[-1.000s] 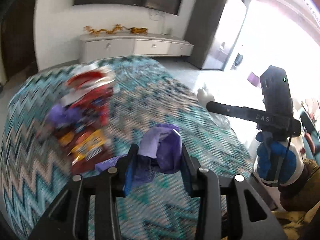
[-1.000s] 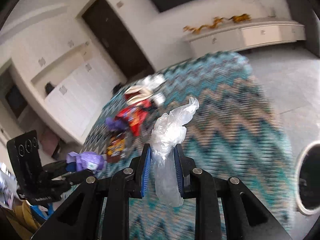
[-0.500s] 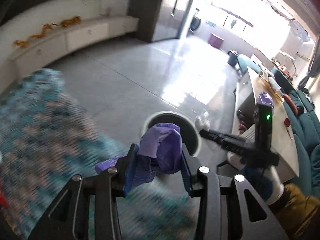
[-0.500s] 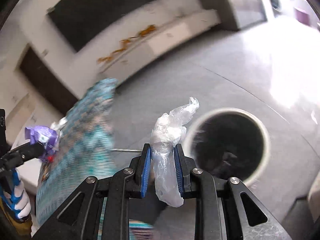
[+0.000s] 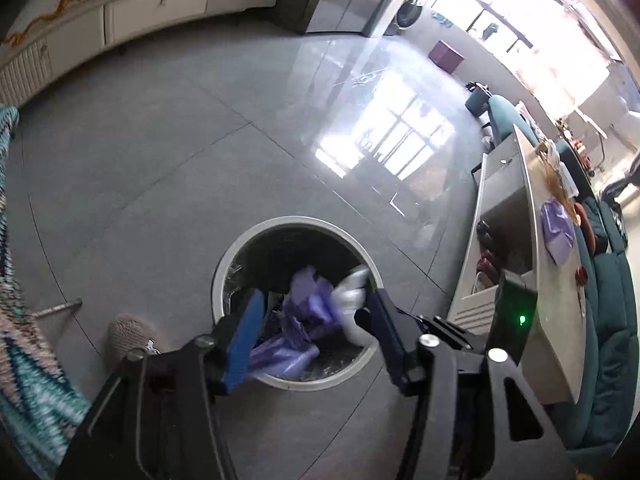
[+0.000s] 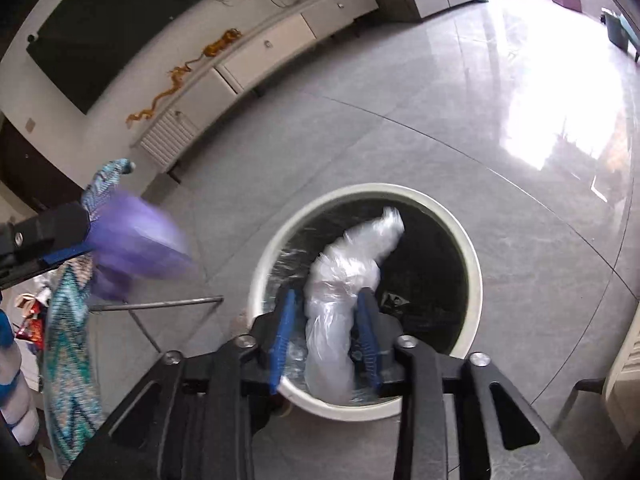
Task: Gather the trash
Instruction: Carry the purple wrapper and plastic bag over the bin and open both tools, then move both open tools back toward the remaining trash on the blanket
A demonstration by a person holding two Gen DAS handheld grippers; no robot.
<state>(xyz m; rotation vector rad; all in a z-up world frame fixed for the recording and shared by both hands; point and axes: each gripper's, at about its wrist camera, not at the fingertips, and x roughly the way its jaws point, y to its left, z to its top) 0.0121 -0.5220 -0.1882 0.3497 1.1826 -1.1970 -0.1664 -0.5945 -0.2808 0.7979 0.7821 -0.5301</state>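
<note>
A round white-rimmed bin (image 5: pixel 296 221) with a dark liner stands on the grey floor below both grippers. My left gripper (image 5: pixel 316 296) hangs over it, jaws opening. A crumpled purple wrapper (image 5: pixel 308 312) is blurred between them, clear of both pads. In the right wrist view my right gripper (image 6: pixel 327 294) is over the same bin (image 6: pixel 474 264), jaws also opening. A clear plastic bag (image 6: pixel 340 280) stands loose between its blue pads, with a gap on the left side. The left gripper (image 6: pixel 60 236) and purple wrapper (image 6: pixel 136 240) show at the left there.
A teal zigzag cloth (image 5: pixel 24 380) hangs along the left edge, with a thin metal rod (image 5: pixel 56 307) and a fuzzy slipper (image 5: pixel 128 328) beside the bin. A low white cabinet (image 5: pixel 160 4) lines the far wall. A long table (image 5: pixel 556 312) and teal sofa (image 5: pixel 612 340) stand right.
Both grippers swung from the patterned cloth with its wrappers to above the bin and tipped downward. Both sets of jaws spread, and the purple wrapper and plastic bag came loose.
</note>
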